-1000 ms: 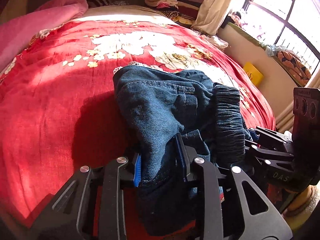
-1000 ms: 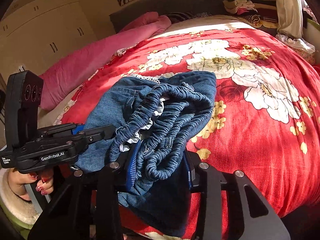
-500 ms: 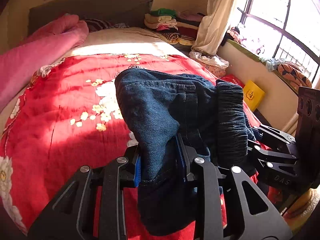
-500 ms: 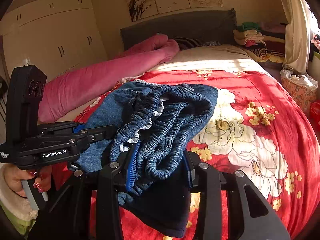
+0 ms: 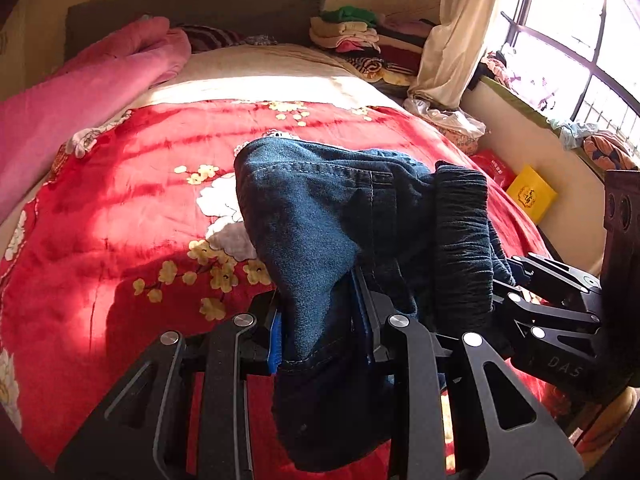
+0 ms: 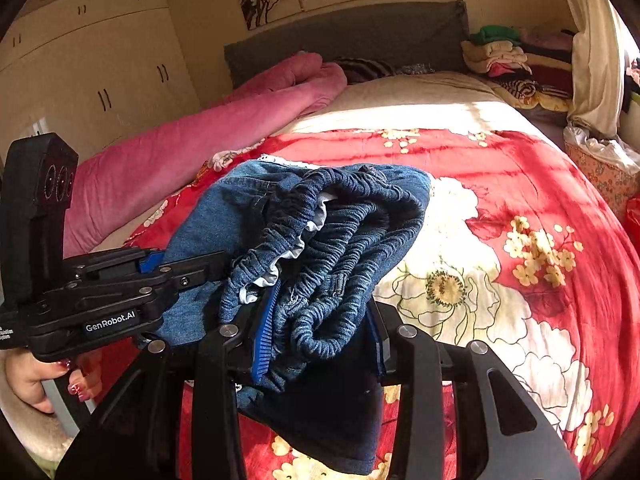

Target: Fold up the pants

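Observation:
The folded blue denim pants (image 5: pixel 320 216) with an elastic waistband (image 6: pixel 320 256) are lifted above the red floral bedspread (image 5: pixel 120 220). My left gripper (image 5: pixel 318 332) is shut on the denim fold at its side. My right gripper (image 6: pixel 320 328) is shut on the bunched waistband end. Each gripper shows in the other's view, the right one (image 5: pixel 560 320) at the right edge, the left one (image 6: pixel 120 292) at the left. The pants hang in a bundle between both grippers and hide the fingertips.
A pink quilt (image 6: pixel 208 140) lies along the bed's left side. Stacked folded clothes (image 6: pixel 504 56) sit by the grey headboard (image 6: pixel 344 36). A curtain and window (image 5: pixel 560 40) stand at the right, with a yellow box (image 5: pixel 530 196) on the floor. Cupboards (image 6: pixel 88 64) stand at the left.
Both grippers have lifted the pants off the bedspread and tilted up, so more of the headboard and wall shows. Both grips stayed shut.

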The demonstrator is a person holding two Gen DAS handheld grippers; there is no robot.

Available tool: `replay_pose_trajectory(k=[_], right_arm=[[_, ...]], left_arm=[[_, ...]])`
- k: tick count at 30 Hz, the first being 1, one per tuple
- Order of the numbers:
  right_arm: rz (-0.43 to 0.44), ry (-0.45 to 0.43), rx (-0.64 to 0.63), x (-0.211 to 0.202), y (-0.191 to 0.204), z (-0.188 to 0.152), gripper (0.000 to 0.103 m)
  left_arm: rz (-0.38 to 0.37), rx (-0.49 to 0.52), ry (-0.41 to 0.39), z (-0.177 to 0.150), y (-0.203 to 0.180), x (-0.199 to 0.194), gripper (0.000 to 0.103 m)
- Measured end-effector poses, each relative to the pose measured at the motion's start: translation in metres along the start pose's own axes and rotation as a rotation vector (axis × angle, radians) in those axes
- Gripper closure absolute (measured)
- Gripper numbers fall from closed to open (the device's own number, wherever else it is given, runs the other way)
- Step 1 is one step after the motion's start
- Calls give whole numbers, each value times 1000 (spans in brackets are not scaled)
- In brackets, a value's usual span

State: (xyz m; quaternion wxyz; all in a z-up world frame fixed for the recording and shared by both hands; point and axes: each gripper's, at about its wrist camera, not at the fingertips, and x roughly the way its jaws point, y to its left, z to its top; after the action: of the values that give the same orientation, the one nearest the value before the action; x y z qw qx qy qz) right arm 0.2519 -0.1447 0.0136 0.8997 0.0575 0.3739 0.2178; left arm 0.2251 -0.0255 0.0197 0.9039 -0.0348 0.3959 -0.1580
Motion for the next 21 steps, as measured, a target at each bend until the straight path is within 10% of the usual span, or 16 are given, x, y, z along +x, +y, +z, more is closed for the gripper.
replay_pose_trajectory(k=[5,21], right_arm=[[34,137,155,38,-32,-22,67],[-75,154,158,35,-29,-46,43]], left_arm=[[-8,-52,90,-19,12,35,82],[51,-67,100,-40,24,43,47]])
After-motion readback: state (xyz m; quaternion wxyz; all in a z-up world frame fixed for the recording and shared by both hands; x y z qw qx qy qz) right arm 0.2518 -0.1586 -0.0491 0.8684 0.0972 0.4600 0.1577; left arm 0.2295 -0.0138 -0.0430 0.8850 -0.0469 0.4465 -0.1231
